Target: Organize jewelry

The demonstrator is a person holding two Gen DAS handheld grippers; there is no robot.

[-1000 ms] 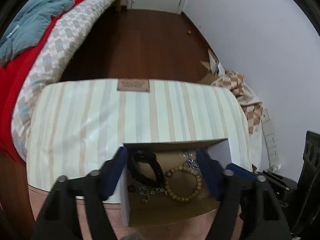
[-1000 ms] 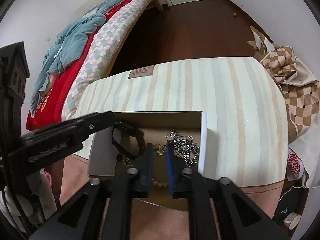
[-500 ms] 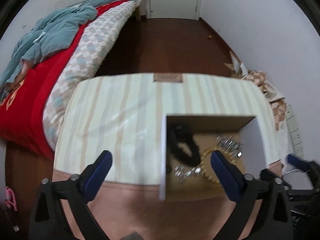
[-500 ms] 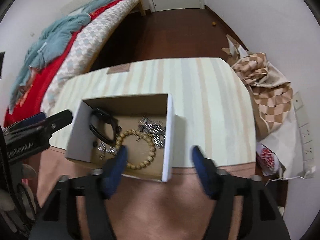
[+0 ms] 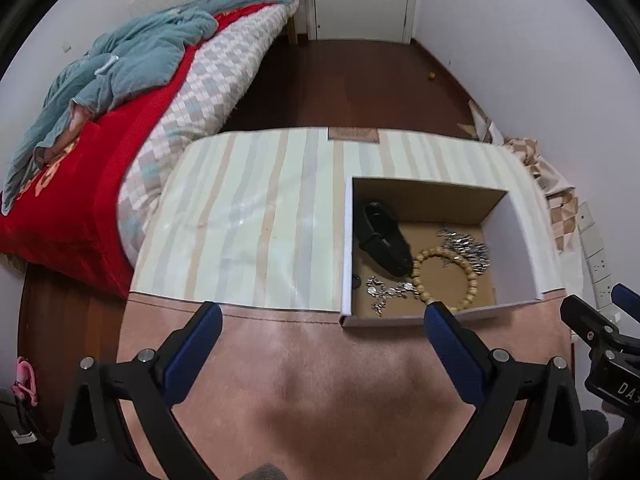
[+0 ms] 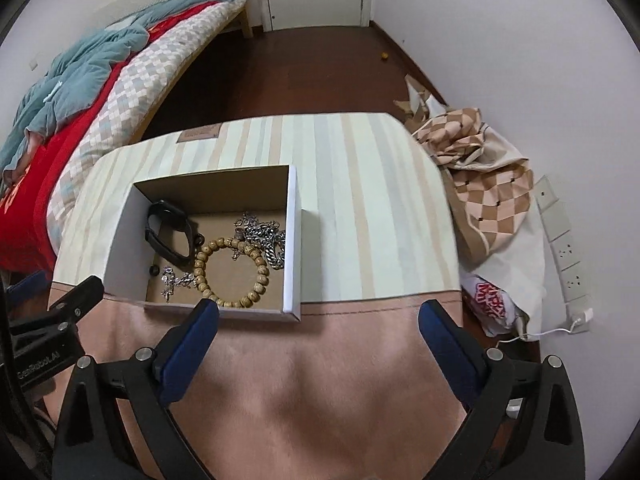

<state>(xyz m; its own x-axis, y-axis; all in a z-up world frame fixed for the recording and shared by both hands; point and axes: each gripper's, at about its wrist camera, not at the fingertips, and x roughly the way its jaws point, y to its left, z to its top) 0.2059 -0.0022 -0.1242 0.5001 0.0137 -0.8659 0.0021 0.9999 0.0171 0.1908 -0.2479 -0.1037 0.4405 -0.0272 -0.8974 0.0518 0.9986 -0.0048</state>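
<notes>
An open cardboard box (image 5: pixel 524 236) (image 6: pixel 120 236) sits on the striped table. Inside it lie a wooden bead bracelet (image 5: pixel 468 276) (image 6: pixel 256 280), a black wristband (image 5: pixel 384 240) (image 6: pixel 168 236), a silver chain (image 5: pixel 468 248) (image 6: pixel 268 240) and a small silver charm bracelet (image 5: pixel 384 292) (image 6: pixel 176 280). My left gripper (image 5: pixel 320 316) is open and empty, above the table's near edge, left of the box. My right gripper (image 6: pixel 318 312) is open and empty, at the box's near right corner.
The table (image 5: pixel 248 224) (image 6: pixel 372 208) has a striped cloth and a pink front band. A bed with red and teal covers (image 5: pixel 120 92) stands at the left. Checked cloth and bags (image 6: pixel 488 200) lie at the right by wall sockets (image 6: pixel 560 240).
Both grippers pulled back and up out of the box. The right gripper, nearly shut a second ago, opened wide. The left gripper shifted left of the box.
</notes>
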